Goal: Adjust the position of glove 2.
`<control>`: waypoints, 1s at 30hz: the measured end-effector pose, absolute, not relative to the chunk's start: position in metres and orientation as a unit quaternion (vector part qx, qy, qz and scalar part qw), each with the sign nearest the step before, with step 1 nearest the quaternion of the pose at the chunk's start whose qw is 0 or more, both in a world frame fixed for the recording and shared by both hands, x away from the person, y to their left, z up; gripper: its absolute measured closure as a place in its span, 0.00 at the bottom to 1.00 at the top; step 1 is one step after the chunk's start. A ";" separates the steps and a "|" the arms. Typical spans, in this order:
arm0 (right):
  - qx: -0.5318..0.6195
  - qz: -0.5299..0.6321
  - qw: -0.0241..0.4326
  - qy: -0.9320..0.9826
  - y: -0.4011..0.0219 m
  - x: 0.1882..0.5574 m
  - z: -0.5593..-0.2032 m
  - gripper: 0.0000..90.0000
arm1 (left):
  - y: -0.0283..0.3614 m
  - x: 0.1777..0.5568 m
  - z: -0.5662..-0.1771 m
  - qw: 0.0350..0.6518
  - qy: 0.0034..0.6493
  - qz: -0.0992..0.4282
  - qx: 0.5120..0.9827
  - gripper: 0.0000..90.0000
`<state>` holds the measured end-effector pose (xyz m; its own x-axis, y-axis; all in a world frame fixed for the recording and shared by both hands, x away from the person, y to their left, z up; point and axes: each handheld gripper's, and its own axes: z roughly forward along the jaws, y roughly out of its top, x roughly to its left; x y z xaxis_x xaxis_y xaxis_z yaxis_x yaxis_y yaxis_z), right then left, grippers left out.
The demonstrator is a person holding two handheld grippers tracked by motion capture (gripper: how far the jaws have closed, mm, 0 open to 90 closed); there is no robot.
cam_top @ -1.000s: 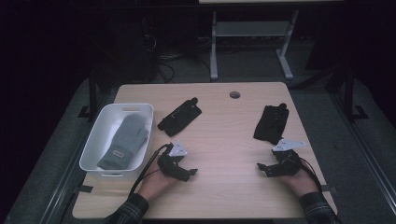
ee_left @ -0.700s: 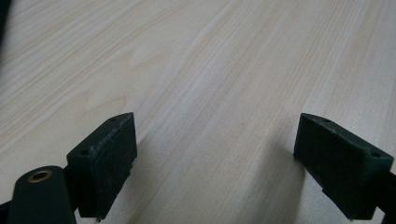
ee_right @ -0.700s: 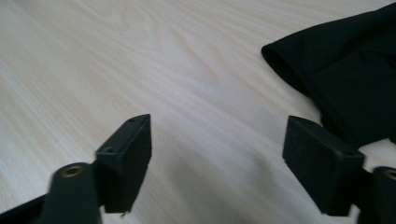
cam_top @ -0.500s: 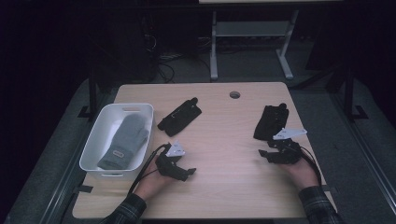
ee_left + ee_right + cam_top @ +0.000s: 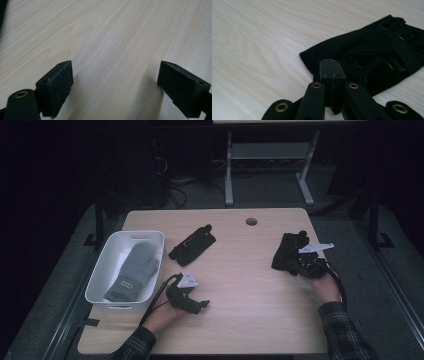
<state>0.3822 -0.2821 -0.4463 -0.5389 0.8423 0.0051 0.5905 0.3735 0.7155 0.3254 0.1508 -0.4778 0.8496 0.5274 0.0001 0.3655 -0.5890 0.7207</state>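
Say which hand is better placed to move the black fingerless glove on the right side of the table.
Right. The right gripper sits shut at the near edge of the black fingerless glove; whether it pinches fabric is unclear. The left gripper rests open over bare wooden table, far from it.

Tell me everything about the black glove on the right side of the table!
The black fingerless glove lies flat on the wooden table, near its right edge. It looks like soft dark fabric, with short open finger holes at its far end and a cut-out on its back. The right gripper has its jaws pressed together right at the glove's near edge; whether they pinch any fabric is hard to tell.
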 end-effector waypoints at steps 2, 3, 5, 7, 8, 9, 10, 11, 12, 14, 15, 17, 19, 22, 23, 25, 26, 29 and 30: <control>0.450 0.339 0.184 0.806 -0.285 0.387 -0.449 1.00 | 0.151 0.326 -0.478 0.377 0.252 0.107 0.885 0.14; 0.450 0.337 0.185 0.806 -0.286 0.389 -0.451 1.00 | 0.151 0.326 -0.478 0.376 0.252 0.106 0.885 0.14; 0.452 0.331 0.181 0.808 -0.287 0.393 -0.454 1.00 | 0.151 0.326 -0.477 0.375 0.251 0.106 0.886 0.14; 0.454 0.323 0.178 0.811 -0.286 0.396 -0.458 1.00 | 0.151 0.326 -0.477 0.375 0.251 0.105 0.886 0.14; 0.452 0.318 0.176 0.814 -0.286 0.398 -0.461 1.00 | 0.151 0.326 -0.477 0.375 0.252 0.104 0.886 0.14; 0.452 0.313 0.172 0.817 -0.285 0.399 -0.463 1.00 | 0.151 0.326 -0.478 0.376 0.252 0.103 0.886 0.14; 0.450 0.307 0.171 0.821 -0.284 0.399 -0.466 1.00 | 0.151 0.326 -0.478 0.376 0.251 0.103 0.886 0.14; 0.451 0.310 0.170 0.819 -0.283 0.399 -0.466 1.00 | 0.151 0.326 -0.478 0.377 0.252 0.103 0.886 0.14; 0.453 0.309 0.168 0.819 -0.284 0.399 -0.466 1.00 | 0.151 0.326 -0.478 0.376 0.251 0.103 0.886 0.14; 0.455 0.313 0.162 0.817 -0.285 0.398 -0.467 1.00 | 0.151 0.326 -0.478 0.377 0.251 0.104 0.886 0.14; 0.454 0.314 0.161 0.818 -0.285 0.398 -0.467 1.00 | 0.151 0.326 -0.478 0.377 0.251 0.103 0.886 0.14; 0.449 0.310 0.159 0.823 -0.284 0.396 -0.466 1.00 | 0.151 0.326 -0.478 0.377 0.251 0.104 0.886 0.14; 0.443 0.303 0.160 0.828 -0.281 0.394 -0.465 1.00 | 0.151 0.326 -0.478 0.376 0.251 0.104 0.886 0.14; 0.434 0.301 0.160 0.834 -0.278 0.389 -0.464 1.00 | 0.151 0.326 -0.478 0.375 0.251 0.103 0.886 0.14; 0.431 0.300 0.158 0.836 -0.276 0.387 -0.464 1.00 | 0.151 0.326 -0.478 0.375 0.251 0.103 0.886 0.14; 0.423 0.297 0.153 0.842 -0.273 0.382 -0.463 1.00 | 0.151 0.326 -0.478 0.377 0.251 0.104 0.886 0.14; 0.418 0.296 0.150 0.845 -0.272 0.379 -0.462 1.00 | 0.151 0.326 -0.478 0.378 0.251 0.104 0.885 0.14; 0.407 0.299 0.139 0.852 -0.266 0.371 -0.462 1.00 | 0.151 0.326 -0.478 0.378 0.251 0.105 0.885 0.14; 0.406 0.299 0.133 0.853 -0.264 0.368 -0.461 1.00 | 0.151 0.325 -0.478 0.378 0.252 0.105 0.885 0.14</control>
